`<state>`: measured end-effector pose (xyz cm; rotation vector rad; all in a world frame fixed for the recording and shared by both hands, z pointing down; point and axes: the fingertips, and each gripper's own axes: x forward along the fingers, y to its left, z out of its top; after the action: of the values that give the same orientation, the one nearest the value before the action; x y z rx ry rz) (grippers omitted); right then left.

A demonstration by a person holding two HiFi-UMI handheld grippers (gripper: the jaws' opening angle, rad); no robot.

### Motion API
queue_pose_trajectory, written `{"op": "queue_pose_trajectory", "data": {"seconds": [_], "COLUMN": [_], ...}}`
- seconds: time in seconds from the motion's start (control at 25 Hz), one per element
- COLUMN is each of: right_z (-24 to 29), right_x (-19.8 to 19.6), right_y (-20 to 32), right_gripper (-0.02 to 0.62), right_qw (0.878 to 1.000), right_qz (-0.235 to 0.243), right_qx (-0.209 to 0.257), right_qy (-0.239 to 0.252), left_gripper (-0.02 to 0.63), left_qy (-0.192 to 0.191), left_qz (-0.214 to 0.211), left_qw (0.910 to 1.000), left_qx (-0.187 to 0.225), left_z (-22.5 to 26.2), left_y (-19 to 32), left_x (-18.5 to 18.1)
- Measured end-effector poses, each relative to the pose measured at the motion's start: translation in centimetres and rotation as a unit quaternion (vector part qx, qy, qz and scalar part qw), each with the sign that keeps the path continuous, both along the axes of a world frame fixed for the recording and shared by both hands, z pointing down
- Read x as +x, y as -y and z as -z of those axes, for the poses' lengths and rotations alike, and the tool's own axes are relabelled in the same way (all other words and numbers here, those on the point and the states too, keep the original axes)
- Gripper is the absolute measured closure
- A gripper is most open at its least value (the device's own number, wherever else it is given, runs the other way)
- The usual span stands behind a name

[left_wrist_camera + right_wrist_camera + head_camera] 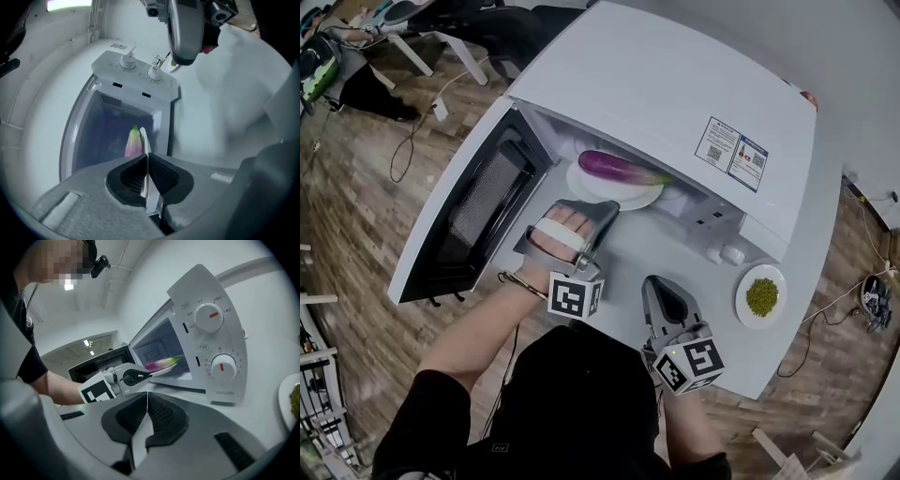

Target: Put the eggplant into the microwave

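Pushing the plate home looks like the step in hand. At the far left of the head view the microwave door (473,220) hangs wide open, swung toward the lower left and clear of the path.

Just right of it, at frame centre, is the left gripper (607,208). Its jaws are closed on the near rim of the white plate (633,199), and its own view shows that rim edge-on, pinched between the pads.

The eggplant (617,168) lies lengthwise on the plate, purple with its green stem end to the right. It sits at the mouth of the microwave (675,84), partly under the cavity's top edge, so in but not deep. I cannot tell if the plate rests on the cavity floor yet.

My read on doing it well:
- Push level and straight in. The eggplant is round and could roll off a tilted plate.
- Go slow, because the grip is only a thin pinch on the rim.
- Let go only once the plate sits flat.
- Back out straight so the plate isn't dragged along.

At lower centre-right the right gripper (656,283) hovers over the white table (694,248). Its jaws are together with nothing between them, so it is likely free for the door afterwards.

At the far right a small dish (742,302) of green bits sits well apart and out of play.
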<state>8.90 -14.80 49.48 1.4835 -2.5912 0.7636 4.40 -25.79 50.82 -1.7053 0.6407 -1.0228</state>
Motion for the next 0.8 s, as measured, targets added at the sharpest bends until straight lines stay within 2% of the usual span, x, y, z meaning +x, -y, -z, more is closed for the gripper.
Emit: {"op": "queue_pose_trajectory", "data": {"seconds": [0.48, 0.8], "right_z": [-0.8, -0.7], "right_x": [0.7, 1.0], "right_y": [0.6, 0.5], "right_gripper": [0.578, 0.578], "right_qw": [1.0, 1.0], "right_qz": [-0.007, -0.014], "right_qx": [-0.003, -0.012], "right_qy": [-0.001, 0.004], "left_gripper": [0.588, 0.589], "left_qy": [0.012, 0.026], "left_qz": [-0.009, -0.012], "left_qw": [0.9998, 0.9996], "left_qx": [0.013, 0.005], "left_z": [-1.0, -1.1], "left_y": [2.8, 4.5], "left_x": [1.0, 2.0]}}
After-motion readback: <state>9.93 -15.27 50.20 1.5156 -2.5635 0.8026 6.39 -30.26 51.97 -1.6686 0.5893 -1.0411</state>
